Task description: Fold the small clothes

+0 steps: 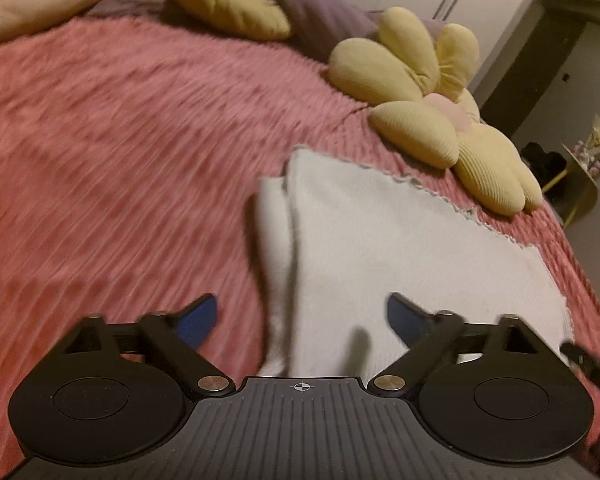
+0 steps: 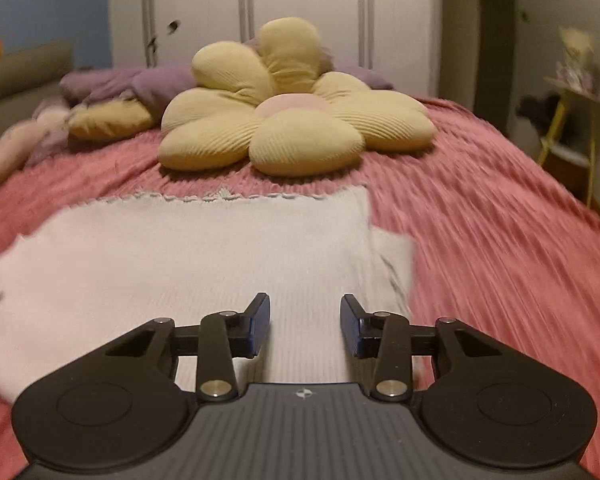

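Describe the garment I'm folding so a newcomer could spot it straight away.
Start at the pink bedspread covering the bed, then the yellow flower cushion lying on it. Just in front of that cushion lies the white garment, spread flat. It is the only pale, flat cloth there, with a scalloped far edge.

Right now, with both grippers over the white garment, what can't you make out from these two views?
- White garment: right wrist view, near edge hidden behind the right gripper; what kind of clothing it is, unclear.
- Same garment: left wrist view, near part hidden by the left gripper; folded side layers motion-blurred.
- Pink bedspread: blurred, texture smeared.
- Items on the yellow side table: too small and blurred.
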Tool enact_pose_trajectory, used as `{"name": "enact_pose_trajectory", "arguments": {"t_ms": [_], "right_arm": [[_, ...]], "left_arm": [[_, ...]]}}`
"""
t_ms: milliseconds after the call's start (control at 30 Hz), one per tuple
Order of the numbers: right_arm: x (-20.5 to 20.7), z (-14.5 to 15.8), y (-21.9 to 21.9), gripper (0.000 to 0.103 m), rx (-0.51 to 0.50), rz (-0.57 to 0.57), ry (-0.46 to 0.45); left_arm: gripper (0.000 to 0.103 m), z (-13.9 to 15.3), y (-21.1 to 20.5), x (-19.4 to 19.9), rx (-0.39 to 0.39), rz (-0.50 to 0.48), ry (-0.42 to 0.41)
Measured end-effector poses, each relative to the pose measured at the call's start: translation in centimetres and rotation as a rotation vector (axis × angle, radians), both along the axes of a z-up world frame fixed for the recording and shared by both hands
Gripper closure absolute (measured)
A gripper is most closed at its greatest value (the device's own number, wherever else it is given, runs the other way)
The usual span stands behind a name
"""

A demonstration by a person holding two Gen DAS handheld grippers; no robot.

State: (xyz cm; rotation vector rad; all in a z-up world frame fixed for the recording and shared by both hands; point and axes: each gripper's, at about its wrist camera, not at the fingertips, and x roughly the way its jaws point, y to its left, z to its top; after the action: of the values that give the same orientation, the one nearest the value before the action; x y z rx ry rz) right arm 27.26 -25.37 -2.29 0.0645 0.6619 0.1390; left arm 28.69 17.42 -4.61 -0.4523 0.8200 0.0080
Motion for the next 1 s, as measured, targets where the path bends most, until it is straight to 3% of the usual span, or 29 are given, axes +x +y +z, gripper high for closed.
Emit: {"name": "enact_pose_trajectory", "arguments": {"t_ms": [133,200,300,367,467,633,733,867,1000], "right_arm": [[-3.6,0.4,-0.1,0.064,0.056,0.011,0.051],[-5.1,0.2,0.2,0.064,0.075,0.014,0.073],[-6.5,0.1,0.6,0.064,0.093,0.027,0.093],[-7.1,0.1,1.0,0.064,0.090,0.035,0.098],[-7.5,0.3,1.2,0.064,0.083,0.039,0.104],[-7.3,0.5,1.5,0.064,0.077,0.038,0.104],[-6.7,0.7,2.3,0.064,0.070,0.062,0.097],[-6.3,0.4,4.4,0.065,0.055,0.115,0.104],[-6.3,0.1,5.6,0.065,0.039,0.131,0.093]], "left_arm": [[0.032,-1.1,2.1,-0.6,-0.214,0.021,0.062],[0.037,-1.6,2.1,-0.4,-0.264,-0.008,0.084],[0.043,-2.2,1.9,-0.1,-0.248,-0.034,0.114],[0.055,-2.3,1.9,0.0,-0.239,-0.037,0.119],[0.059,-2.4,2.0,0.5,-0.241,-0.047,0.121],[0.048,-3.0,2.7,1.0,-0.285,-0.044,0.119],[0.051,-3.2,2.4,1.5,-0.291,-0.049,0.111],[0.073,-3.0,2.4,1.9,-0.285,-0.041,0.123],[0.079,-1.8,2.6,1.7,-0.310,-0.034,0.108]]}}
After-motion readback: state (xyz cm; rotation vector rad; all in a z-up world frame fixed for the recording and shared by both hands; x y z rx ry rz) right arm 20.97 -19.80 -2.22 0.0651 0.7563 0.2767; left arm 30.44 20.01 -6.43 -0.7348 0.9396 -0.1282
